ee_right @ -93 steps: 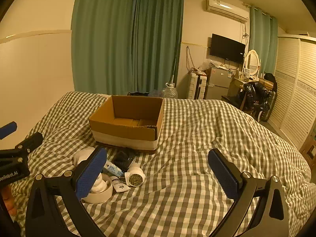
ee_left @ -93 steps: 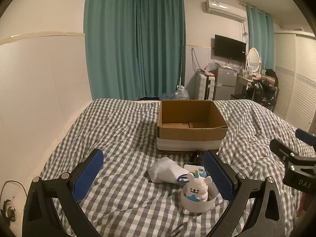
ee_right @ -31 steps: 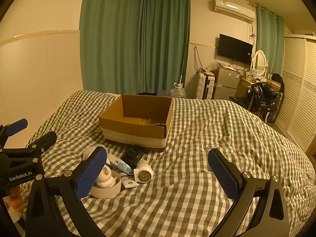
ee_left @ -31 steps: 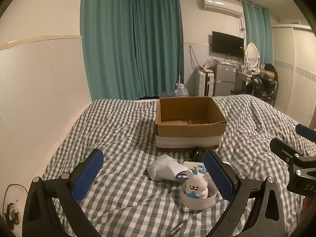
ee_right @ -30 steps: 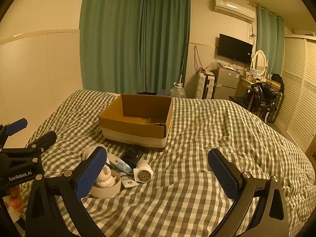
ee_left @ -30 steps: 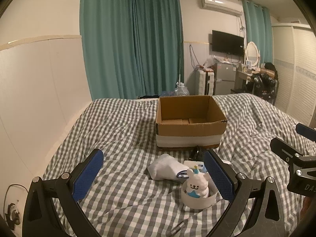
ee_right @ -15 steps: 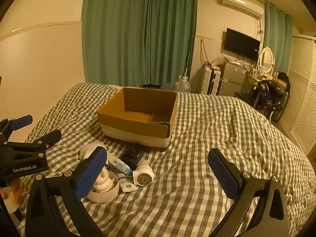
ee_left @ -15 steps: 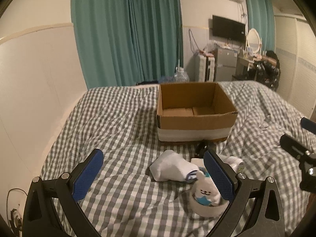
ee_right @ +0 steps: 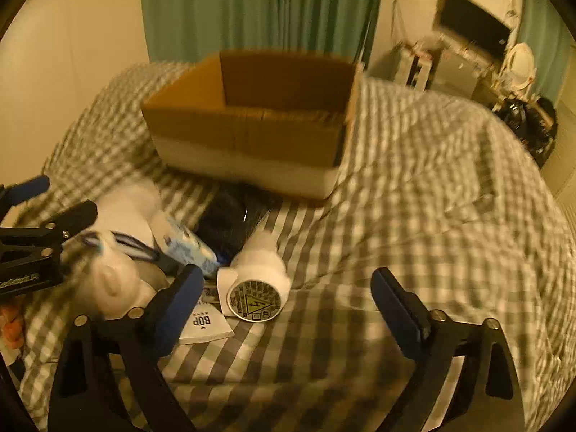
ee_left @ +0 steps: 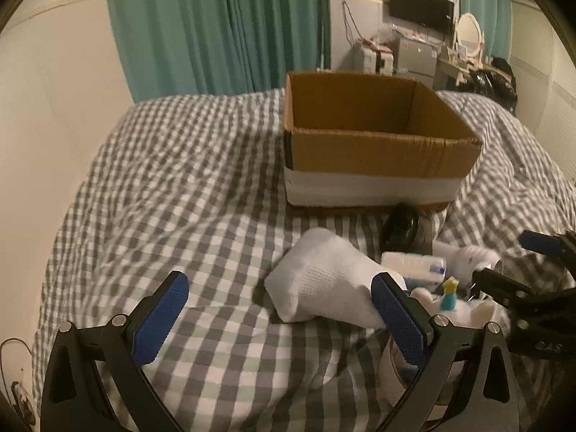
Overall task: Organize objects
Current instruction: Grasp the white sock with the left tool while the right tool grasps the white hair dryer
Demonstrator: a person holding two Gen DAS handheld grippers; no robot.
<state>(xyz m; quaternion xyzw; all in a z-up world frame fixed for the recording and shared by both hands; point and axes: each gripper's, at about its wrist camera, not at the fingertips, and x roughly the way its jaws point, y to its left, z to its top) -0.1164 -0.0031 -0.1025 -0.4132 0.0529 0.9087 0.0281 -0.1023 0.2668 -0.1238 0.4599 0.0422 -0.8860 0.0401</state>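
Left gripper (ee_left: 279, 307): I hold it spread wide, low over the bed, grasping nothing.
Right gripper (ee_right: 288, 300): mine too, fingers wide apart, nothing between them.
Surface: grey-checked quilt (ee_left: 187, 187), rumpled.
Room: teal curtains (ee_left: 219, 25), wall TV (ee_left: 421, 9).
Cardboard box (ee_left: 374, 144): open, brown with a white band.
White sock (ee_left: 320, 280): lies in front of the box.
White canister (ee_right: 257, 282): on its side beside a tube (ee_right: 187, 248).

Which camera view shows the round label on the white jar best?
The right wrist view: the white jar lies on its side with the round yellow label facing the camera. In the left wrist view the white jar shows only its blurred side, so no label is visible.
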